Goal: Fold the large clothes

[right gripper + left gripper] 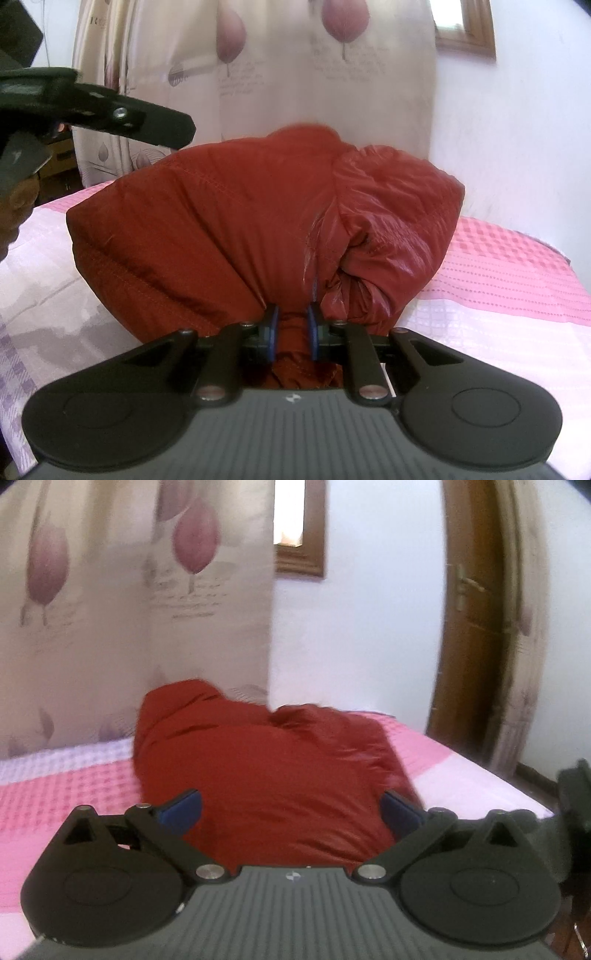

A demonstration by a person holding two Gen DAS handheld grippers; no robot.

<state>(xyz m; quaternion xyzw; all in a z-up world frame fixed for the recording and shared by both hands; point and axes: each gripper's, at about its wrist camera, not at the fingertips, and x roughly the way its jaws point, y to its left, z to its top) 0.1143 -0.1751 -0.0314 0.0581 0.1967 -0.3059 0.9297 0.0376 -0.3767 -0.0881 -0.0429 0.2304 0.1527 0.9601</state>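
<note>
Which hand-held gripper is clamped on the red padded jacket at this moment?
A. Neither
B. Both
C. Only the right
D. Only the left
C: the right hand-held gripper has its blue pads pinched on a bunched fold of the red padded jacket, while the left hand-held gripper stands wide open with its pads apart and nothing pressed between them.

The jacket is rust red and glossy, with stitched quilt lines. The bedspread under it is pink waffle check with paler lilac-white bands. The curtain behind the jacket is cream with mauve tulips and grey script. The wall is white, the door brown. Both grippers are black with blue pads.
</note>
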